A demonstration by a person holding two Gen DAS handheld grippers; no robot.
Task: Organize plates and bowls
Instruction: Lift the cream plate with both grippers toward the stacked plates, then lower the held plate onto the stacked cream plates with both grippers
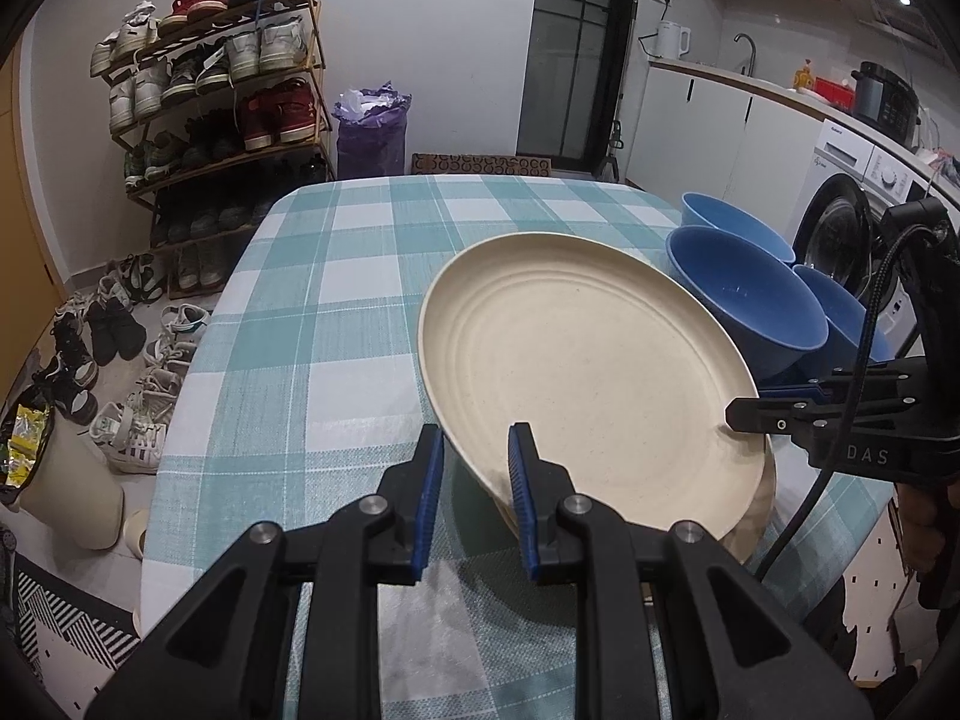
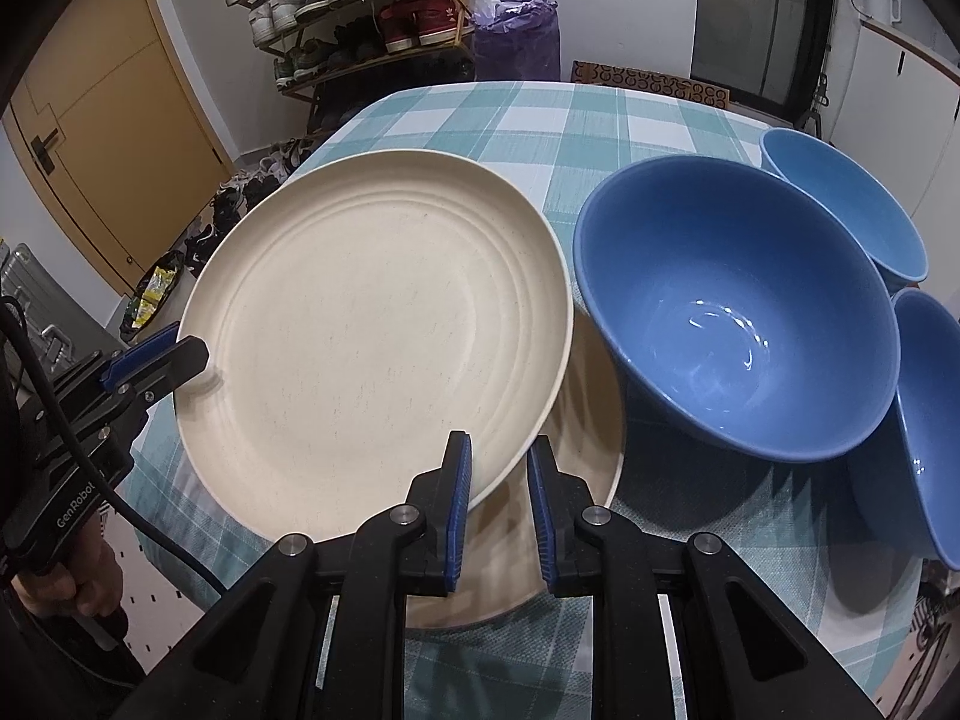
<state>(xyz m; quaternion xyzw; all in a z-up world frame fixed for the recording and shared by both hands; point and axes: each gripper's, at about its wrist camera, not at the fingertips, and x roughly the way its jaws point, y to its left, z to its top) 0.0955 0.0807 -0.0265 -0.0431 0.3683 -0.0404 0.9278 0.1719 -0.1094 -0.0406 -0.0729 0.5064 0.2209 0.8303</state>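
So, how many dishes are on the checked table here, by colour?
Cream plates: 2, the top plate tilted over a lower plate
Blue bowls: 3, a large bowl, a far bowl and a near bowl
Total: 5

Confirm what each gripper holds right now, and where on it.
Both hold the top cream plate by its rim, on opposite edges: left gripper on one edge, right gripper on the other. It sits tilted over a second plate.
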